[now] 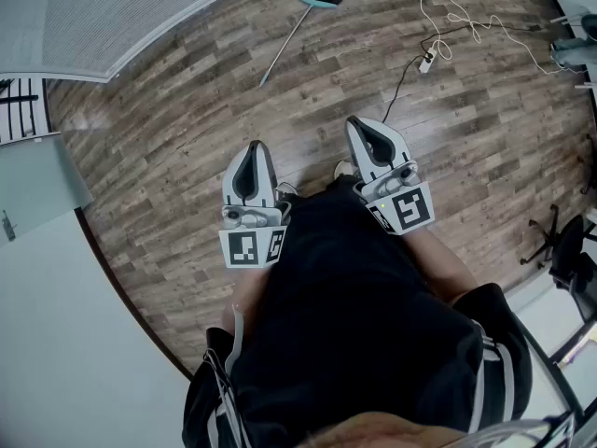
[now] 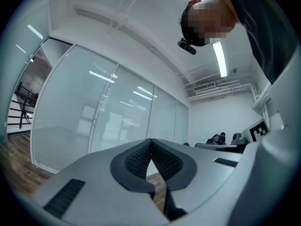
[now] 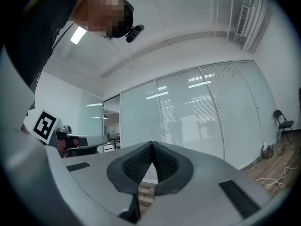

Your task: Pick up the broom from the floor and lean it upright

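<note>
The broom [image 1: 297, 30] lies flat on the wood floor far ahead in the head view, its teal brush head [image 1: 320, 0] away from me and its thin handle running toward me and to the left. My left gripper [image 1: 250, 149] and right gripper [image 1: 360, 124] are held level in front of my body, well short of the broom. Both are shut with nothing between the jaws. In the left gripper view the left gripper [image 2: 151, 141] shows its tips pressed together, and the right gripper [image 3: 151, 145] looks the same in its own view. Neither of those two views shows the broom.
A white cable with a power strip [image 1: 426, 62] lies on the floor right of the broom. Glass partition walls [image 2: 94, 121] with blinds stand ahead. A black chair [image 1: 560, 245] stands at the right edge, and a white wall [image 1: 56, 325] runs along my left.
</note>
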Motion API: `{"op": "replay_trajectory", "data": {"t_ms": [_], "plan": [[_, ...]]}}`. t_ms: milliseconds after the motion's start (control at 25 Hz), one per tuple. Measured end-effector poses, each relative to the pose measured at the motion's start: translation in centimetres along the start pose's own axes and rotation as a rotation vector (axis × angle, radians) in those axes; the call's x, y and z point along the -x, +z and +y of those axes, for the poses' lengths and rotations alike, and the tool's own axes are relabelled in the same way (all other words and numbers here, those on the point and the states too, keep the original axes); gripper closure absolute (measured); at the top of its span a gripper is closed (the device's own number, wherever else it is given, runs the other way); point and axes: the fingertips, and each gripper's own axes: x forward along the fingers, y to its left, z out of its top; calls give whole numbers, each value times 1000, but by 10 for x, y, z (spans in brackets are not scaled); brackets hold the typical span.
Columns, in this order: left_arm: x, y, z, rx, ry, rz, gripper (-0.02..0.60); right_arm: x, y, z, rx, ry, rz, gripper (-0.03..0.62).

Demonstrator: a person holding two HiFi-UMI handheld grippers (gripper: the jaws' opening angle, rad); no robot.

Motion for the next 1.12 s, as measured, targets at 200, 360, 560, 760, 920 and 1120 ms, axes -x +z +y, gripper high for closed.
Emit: {"op": "replay_trajectory", "data": {"t_ms": [200,360,560,760,920,1120], "plan": [[-22,-14,-23,-9,25,7,563,20,-3,-38,-23,12,0,577],[-36,-24,-41,-16,52,11,563,36,-5,-69,-49,11,-5,577],[-57,-36,-52,-4,58,41,563,48,-16,-109,-88,-31,17,577],[-84,-44,-44,33,51,63,563,43,-5,-126,-122,-11,-58,576],[-116,-56,-33,46,30,88,563,25,4,-136,-85,-23,-85,576],[-176,-77,-21,62,-63,111,563,-9,-8,-174,-66,-106,-53,576]]}}
